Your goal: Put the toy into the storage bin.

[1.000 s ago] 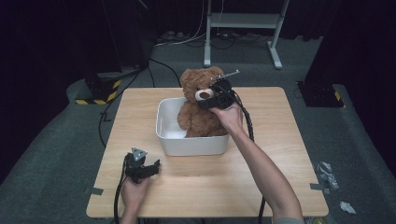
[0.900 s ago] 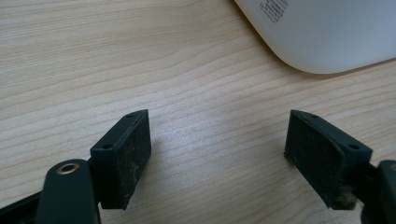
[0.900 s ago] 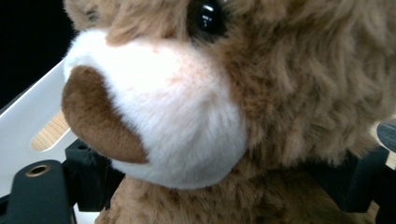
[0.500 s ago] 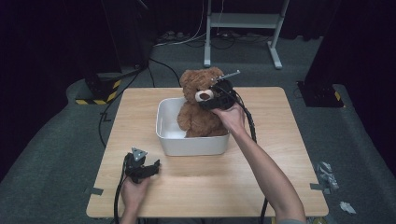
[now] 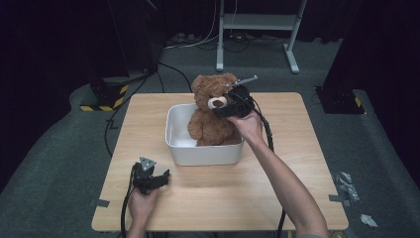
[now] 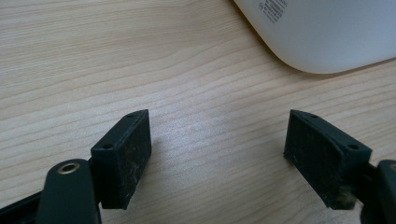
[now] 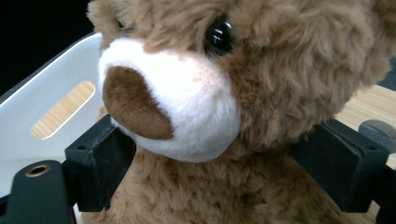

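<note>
A brown teddy bear (image 5: 213,119) with a white muzzle sits upright in a white plastic tub (image 5: 203,153) at the middle of the wooden table (image 5: 297,129). My right gripper (image 5: 225,110) reaches in from the right, at the bear's neck. In the right gripper view its jaws stand wide apart on either side of the bear (image 7: 280,70), just under the chin, with fur against both pads; the right gripper (image 7: 219,172) is open. My left gripper (image 5: 158,178) rests low near the table's front left, open and empty. In the left gripper view (image 6: 217,154) it faces a corner of the tub (image 6: 327,32).
The tub's wall (image 7: 46,93) has a slot handle. A white metal stand (image 5: 257,29) and cables lie on the dark floor beyond the table. Bare wood (image 6: 140,56) lies in front of the left gripper.
</note>
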`<state>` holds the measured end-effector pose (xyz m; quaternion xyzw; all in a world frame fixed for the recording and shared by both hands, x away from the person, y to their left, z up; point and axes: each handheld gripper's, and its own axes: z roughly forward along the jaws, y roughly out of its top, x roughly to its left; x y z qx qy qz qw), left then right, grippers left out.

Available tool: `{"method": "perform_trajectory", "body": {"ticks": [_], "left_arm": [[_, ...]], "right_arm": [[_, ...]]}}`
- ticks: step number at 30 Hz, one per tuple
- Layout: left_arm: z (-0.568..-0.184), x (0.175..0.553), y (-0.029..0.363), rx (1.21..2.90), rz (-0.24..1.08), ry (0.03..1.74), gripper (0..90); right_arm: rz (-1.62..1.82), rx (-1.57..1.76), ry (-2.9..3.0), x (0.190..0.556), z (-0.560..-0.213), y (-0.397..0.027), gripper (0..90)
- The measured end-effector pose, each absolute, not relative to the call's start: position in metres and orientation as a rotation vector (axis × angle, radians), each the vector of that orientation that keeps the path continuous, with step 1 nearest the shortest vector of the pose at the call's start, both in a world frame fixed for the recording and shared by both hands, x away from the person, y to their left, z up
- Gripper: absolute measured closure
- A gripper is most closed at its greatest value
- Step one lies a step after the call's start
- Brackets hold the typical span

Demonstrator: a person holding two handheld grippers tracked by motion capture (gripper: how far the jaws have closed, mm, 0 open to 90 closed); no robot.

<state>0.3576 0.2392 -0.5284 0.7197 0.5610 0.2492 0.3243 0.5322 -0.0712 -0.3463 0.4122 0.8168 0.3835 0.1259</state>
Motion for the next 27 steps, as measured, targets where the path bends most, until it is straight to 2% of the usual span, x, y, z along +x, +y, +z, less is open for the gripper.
{"method": "perform_trajectory", "body": {"ticks": [27], "left_arm": [[-0.528,0.357,0.240,1.899,0.653,1.469,22.8]], "right_arm": [[1.296,1.181,2.230,0.507,-0.320,-0.106,18.5]]}}
